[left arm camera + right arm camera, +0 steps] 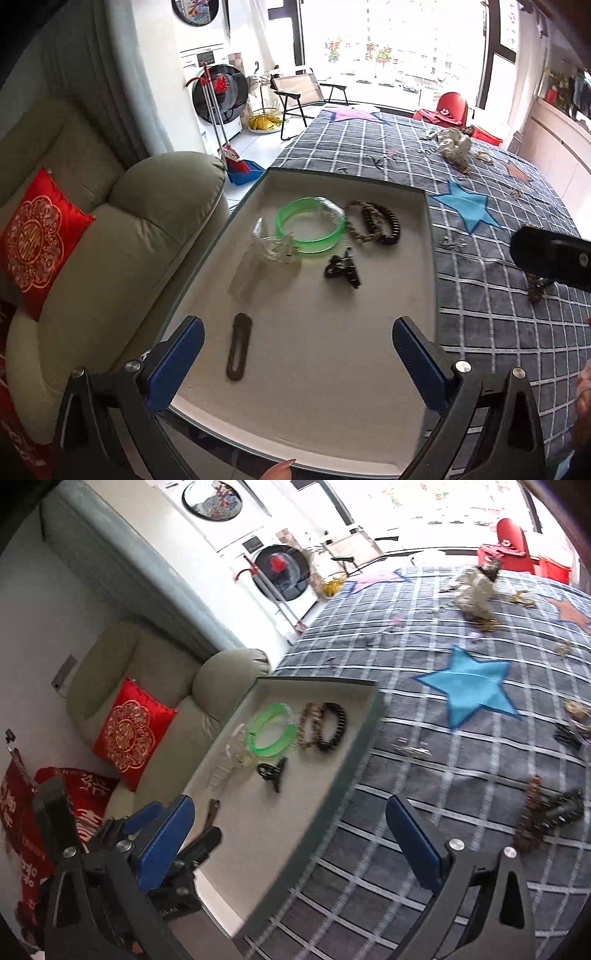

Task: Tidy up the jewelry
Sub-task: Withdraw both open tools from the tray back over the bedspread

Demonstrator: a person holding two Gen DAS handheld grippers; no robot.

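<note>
A shallow tray with a pale lining lies on the checked cloth. In it are a green bangle, a brown bead bracelet, a black bead bracelet, a black claw clip, a clear clip and a dark slim hair clip. My left gripper stands open above the tray's near end, with nothing between its fingers. My right gripper is open and empty over the tray's right rim. In the left wrist view it shows as a black body.
Loose pieces lie on the cloth: a silver piece, a brown bead string beside a black item, a black clip and a cream pile at the far end. A sofa with a red cushion stands left of the tray.
</note>
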